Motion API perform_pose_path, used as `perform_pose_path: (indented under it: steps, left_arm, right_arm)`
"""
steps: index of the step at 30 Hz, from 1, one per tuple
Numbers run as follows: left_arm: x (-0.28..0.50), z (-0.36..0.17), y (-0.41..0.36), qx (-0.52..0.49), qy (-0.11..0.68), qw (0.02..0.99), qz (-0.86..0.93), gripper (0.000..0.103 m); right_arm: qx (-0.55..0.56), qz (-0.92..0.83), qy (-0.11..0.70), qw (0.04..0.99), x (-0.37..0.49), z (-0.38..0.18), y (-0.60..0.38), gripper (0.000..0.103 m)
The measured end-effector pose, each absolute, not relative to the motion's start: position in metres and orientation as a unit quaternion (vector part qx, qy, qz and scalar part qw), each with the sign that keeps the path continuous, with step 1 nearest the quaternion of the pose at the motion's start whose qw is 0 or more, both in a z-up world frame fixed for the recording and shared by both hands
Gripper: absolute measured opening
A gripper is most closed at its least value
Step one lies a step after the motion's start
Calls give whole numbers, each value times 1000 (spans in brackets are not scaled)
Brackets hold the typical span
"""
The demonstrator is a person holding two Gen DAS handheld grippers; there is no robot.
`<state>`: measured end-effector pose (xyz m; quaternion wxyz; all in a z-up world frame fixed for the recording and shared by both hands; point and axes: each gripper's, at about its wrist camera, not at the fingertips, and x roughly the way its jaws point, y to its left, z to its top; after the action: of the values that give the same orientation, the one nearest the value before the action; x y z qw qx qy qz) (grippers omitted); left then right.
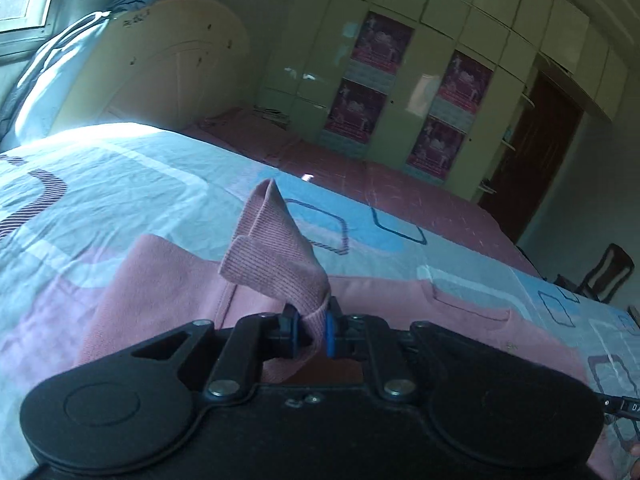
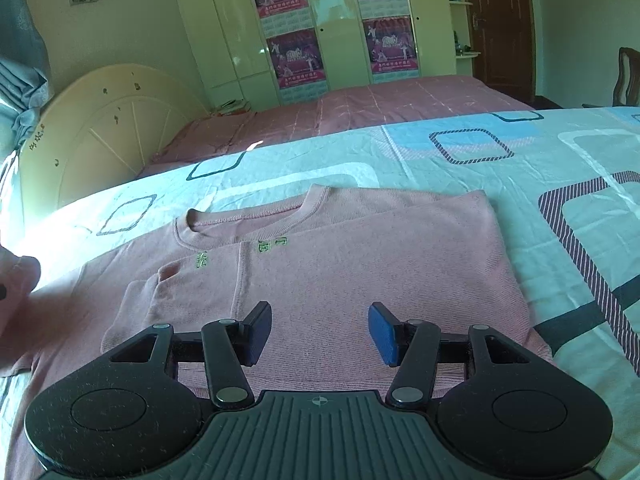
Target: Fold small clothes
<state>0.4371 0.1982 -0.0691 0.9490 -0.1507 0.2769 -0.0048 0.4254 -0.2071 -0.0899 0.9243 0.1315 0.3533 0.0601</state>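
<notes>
A pink long-sleeved top (image 2: pixel 360 264) lies on the patterned bedsheet (image 2: pixel 480 184), collar away from me, its right side folded over the front. My left gripper (image 1: pixel 311 330) is shut on the ribbed cuff (image 1: pixel 276 256) of a pink sleeve, which stands up above the pads while the rest of the top (image 1: pixel 160 280) lies below. A blurred pink bulge of that lifted sleeve (image 2: pixel 16 280) shows at the left edge of the right wrist view. My right gripper (image 2: pixel 320 334) hovers open over the lower part of the top, nothing between its fingers.
A second bed with a dark pink cover (image 2: pixel 360 108) stands beyond the sheet, with a cream headboard (image 2: pixel 112 132) at left. A wardrobe with posters (image 2: pixel 296 40), a brown door (image 2: pixel 496 20) and a chair (image 2: pixel 628 76) line the far wall.
</notes>
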Motion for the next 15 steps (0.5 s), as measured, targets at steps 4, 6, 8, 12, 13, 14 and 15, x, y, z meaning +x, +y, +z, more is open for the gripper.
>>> perform_pose_path:
  steps: [4, 6, 8, 12, 13, 14, 15]
  left_arm:
    - [453, -73, 131, -99, 298, 948, -47, 11]
    - [457, -76, 102, -68, 303, 949, -51, 11]
    - [465, -81, 79, -55, 311, 946, -69, 11]
    - [470, -93, 31, -10, 328, 940, -96, 11]
    - [471, -98, 22, 0, 333, 937, -101, 11]
    - [472, -103, 14, 1, 339, 934, -111, 11]
    - [473, -108, 7, 1, 348, 930, -122, 11]
  right_arm:
    - [150, 52, 350, 923, 417, -89, -232, 54]
    - [158, 49, 348, 923, 413, -88, -244, 54]
    - [164, 45, 346, 923, 408, -87, -257, 54]
    - [178, 34, 346, 920, 402, -89, -280, 54]
    - [183, 32, 348, 919, 401, -91, -284, 54]
    - [190, 30, 351, 917, 399, -92, -290, 54]
    - [196, 29, 354, 914, 398, -94, -293, 54]
